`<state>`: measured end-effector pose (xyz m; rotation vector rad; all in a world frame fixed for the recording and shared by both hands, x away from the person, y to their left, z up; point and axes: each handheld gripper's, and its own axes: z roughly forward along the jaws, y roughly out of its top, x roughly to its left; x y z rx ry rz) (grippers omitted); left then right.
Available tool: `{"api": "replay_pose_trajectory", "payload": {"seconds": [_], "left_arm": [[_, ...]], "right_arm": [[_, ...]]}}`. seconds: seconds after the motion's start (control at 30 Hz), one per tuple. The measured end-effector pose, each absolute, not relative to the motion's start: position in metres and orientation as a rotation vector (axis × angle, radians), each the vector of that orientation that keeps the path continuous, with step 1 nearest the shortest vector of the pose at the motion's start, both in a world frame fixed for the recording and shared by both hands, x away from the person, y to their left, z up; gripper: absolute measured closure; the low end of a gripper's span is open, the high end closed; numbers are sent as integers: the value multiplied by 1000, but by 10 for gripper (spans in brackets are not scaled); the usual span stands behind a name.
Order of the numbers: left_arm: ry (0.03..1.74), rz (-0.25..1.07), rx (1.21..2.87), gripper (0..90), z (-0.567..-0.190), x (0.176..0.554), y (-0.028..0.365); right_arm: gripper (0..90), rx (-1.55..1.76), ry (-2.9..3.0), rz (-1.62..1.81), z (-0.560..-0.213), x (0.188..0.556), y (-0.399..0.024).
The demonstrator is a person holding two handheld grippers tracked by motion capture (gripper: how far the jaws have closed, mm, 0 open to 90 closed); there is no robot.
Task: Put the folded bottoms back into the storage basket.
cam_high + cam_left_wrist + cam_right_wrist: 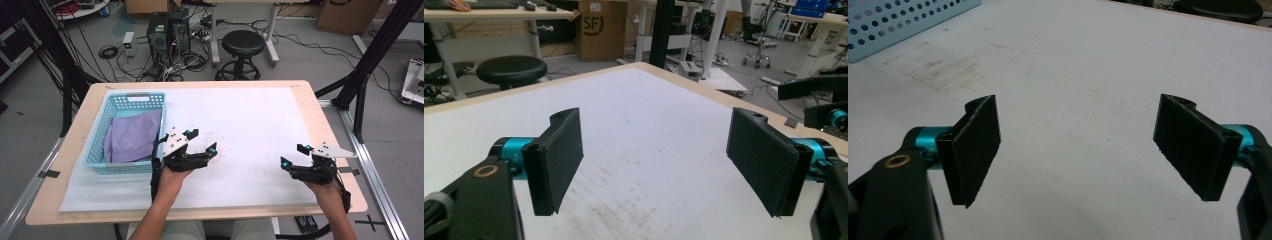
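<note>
White-topped table (260,120) in a cable-strewn lab, left tongs (202,141) gaping empty beside a blue basket (98,145) of apparently lilac cloth (132,135), right tongs (294,156) likewise wide, empty.

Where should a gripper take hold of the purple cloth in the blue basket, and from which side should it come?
Probably from above. The purple cloth lies folded and flat inside the blue basket, whose walls block any sideways approach. Its raised fold near the right wall looks the easiest part to pinch. The left gripper, jaws open, is nearest.
</note>
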<state>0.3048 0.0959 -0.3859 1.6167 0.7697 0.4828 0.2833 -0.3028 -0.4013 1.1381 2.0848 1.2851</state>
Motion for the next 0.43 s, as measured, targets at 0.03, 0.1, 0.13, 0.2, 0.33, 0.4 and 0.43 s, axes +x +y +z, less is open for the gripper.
{"api": "replay_pose_trajectory", "payload": {"seconds": [0.03, 0.1, 0.13, 0.2, 0.33, 0.4, 0.43], "left_arm": [[770, 480, 1622, 226, -387, 306, 94], [770, 471, 1634, 226, -390, 307, 91], [772, 468, 1634, 226, -390, 307, 91], [773, 464, 1634, 226, -390, 307, 91], [781, 458, 1622, 226, -390, 307, 92], [786, 457, 1614, 226, -390, 307, 92], [787, 458, 1614, 226, -390, 307, 93]], "right_arm": [[190, 1137, 2084, 1285, -401, 283, -303], [190, 1141, 2084, 1286, -401, 283, -303], [190, 1146, 2083, 1287, -401, 283, -303], [190, 1144, 2079, 1288, -401, 283, -304], [190, 1147, 2079, 1289, -402, 283, -304], [190, 1147, 2082, 1288, -402, 284, -304], [190, 1146, 2082, 1289, -402, 284, -304]]}}
